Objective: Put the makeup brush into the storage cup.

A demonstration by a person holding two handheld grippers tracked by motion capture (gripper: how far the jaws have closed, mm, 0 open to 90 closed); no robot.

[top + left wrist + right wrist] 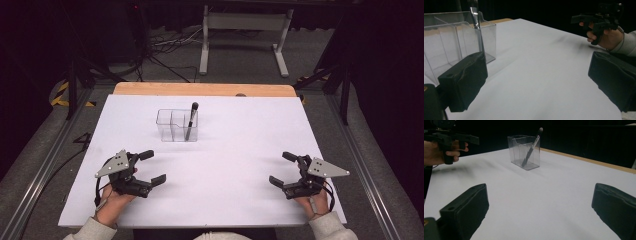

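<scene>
Both tongs wide open & empty near desk's front corners, left tongs (pixel 152 167) nearer than right tongs (pixel 281 169) to the pen (pixel 191 121), which leans near-upright in clear box (pixel 165 125) toward back edge, left of centre.

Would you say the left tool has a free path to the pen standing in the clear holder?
Probably yes. The left tool is open, and bare white table lies between it and the clear holder. The pen sticks out above the rim.
</scene>
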